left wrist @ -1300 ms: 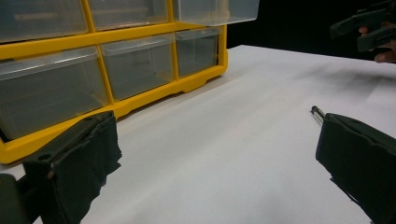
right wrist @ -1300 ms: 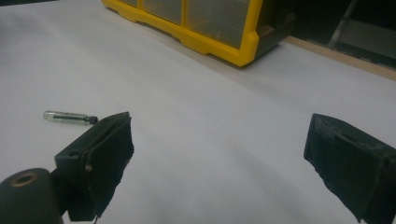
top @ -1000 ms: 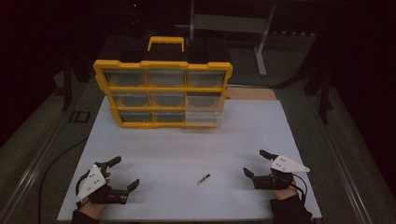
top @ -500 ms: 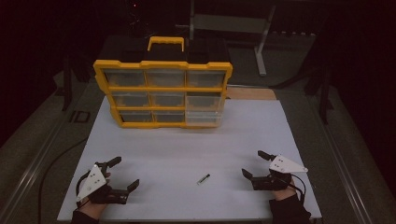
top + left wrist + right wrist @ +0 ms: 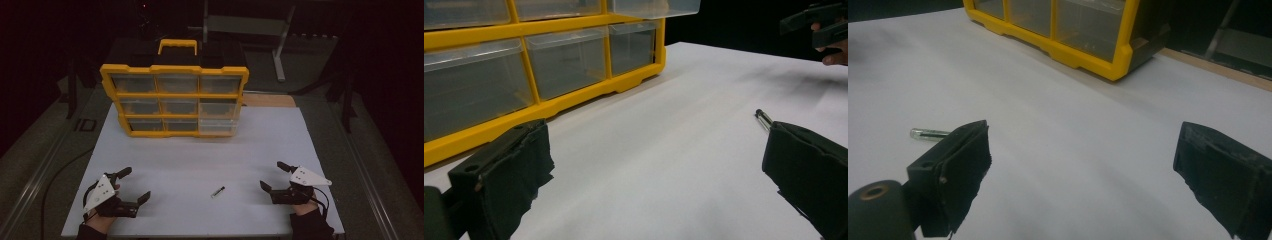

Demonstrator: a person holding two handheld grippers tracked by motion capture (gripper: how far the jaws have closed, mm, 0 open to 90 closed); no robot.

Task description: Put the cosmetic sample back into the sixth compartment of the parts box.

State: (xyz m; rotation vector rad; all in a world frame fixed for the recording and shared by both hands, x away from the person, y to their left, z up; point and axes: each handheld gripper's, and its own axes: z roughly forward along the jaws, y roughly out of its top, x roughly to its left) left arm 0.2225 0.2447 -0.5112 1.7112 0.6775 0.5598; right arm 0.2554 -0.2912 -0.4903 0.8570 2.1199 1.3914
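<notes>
At the bench's near left corner the left hand-held gripper lies low on the white sheet, its jaws spread wide apart and pointing toward the right, holding nothing. Near the near right corner the right hand-held gripper rests the same way, jaws wide apart and empty, pointing left toward the middle; the grey plate on top of it tilts toward the bench's right edge. Between the two, along the near edge and somewhat closer to the right one, a small thin pin lies flat on the sheet, touching neither gripper. In the right gripper view the pin sits just beyond the left jaw's tip; in the left gripper view its end peeks out past the right jaw.

Toward the far edge stands a yellow organizer case with clear drawers in three rows and a yellow handle on top. What the drawers hold cannot be made out. The sheet between case and grippers is open.
</notes>
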